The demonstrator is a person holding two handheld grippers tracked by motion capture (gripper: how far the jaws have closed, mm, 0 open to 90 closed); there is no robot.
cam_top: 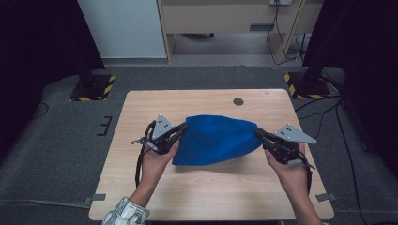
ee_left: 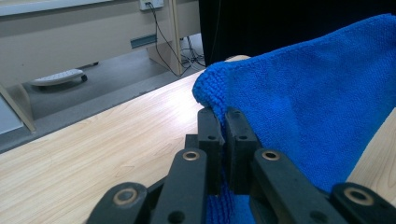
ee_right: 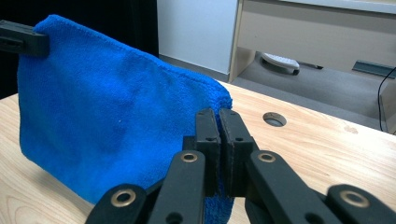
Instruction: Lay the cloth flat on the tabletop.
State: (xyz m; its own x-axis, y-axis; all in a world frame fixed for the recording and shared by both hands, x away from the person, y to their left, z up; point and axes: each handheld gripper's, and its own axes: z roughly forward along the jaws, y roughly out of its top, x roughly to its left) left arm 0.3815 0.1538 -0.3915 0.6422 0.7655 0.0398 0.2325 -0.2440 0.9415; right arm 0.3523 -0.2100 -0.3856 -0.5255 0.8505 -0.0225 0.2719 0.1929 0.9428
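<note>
A blue cloth [cam_top: 217, 138] hangs stretched above the middle of the wooden table [cam_top: 211, 187], held up by two of its corners. My left gripper [cam_top: 182, 128] is shut on the cloth's left corner, and my right gripper [cam_top: 259, 134] is shut on its right corner. In the left gripper view the cloth [ee_left: 303, 98] rises from between the closed jaws of the gripper [ee_left: 223, 116]. In the right gripper view the cloth [ee_right: 107, 130] spreads leftward from the gripper [ee_right: 218, 116], with the other gripper's jaw [ee_right: 23, 39] pinching the far corner. The cloth's lower edge droops near the tabletop.
A round cable hole [cam_top: 238, 101] sits near the table's far edge. Beyond the table lie grey floor, a desk with cables [cam_top: 277, 37], and black stands with yellow-striped bases [cam_top: 94, 86] at both far corners.
</note>
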